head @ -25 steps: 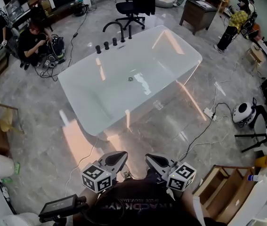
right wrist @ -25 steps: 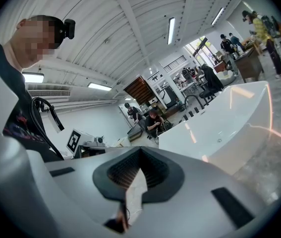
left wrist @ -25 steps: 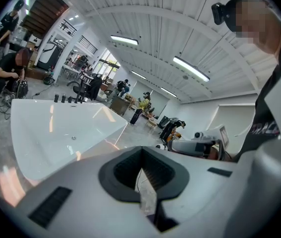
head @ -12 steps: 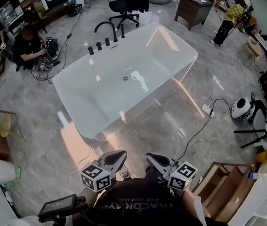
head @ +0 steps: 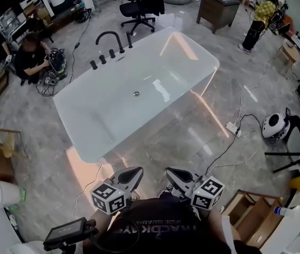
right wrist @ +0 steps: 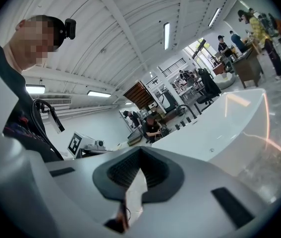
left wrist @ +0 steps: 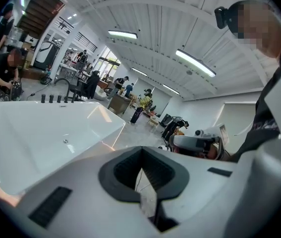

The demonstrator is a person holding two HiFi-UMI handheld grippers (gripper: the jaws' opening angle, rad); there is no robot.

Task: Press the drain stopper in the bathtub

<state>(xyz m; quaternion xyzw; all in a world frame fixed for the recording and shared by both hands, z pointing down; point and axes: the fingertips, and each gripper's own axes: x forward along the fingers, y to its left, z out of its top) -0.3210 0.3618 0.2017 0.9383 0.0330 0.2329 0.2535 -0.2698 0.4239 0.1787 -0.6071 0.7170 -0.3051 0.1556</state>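
A white freestanding bathtub [head: 202,62] stands on the grey marble floor, well ahead of me. Its small round metal drain stopper [head: 136,93] sits in the middle of the tub floor, also seen as the drain stopper [left wrist: 66,141] and the drain stopper [right wrist: 211,150]. My left gripper [head: 133,175] and right gripper [head: 173,174] are held close to my chest at the bottom of the head view, far short of the tub. Both are shut with nothing in them: left gripper [left wrist: 141,152], right gripper [right wrist: 140,155].
A black faucet [head: 107,37] and knobs stand on the tub's far-left rim. Cables and a power strip [head: 231,127] cross the floor to the right. A person [head: 30,57] crouches at left; an office chair [head: 136,8], a desk [head: 217,7] and a wooden crate [head: 250,210] stand around.
The view has shifted: the tub and its drain now sit a little further left and lower in the picture. Both grippers stay shut by my chest.
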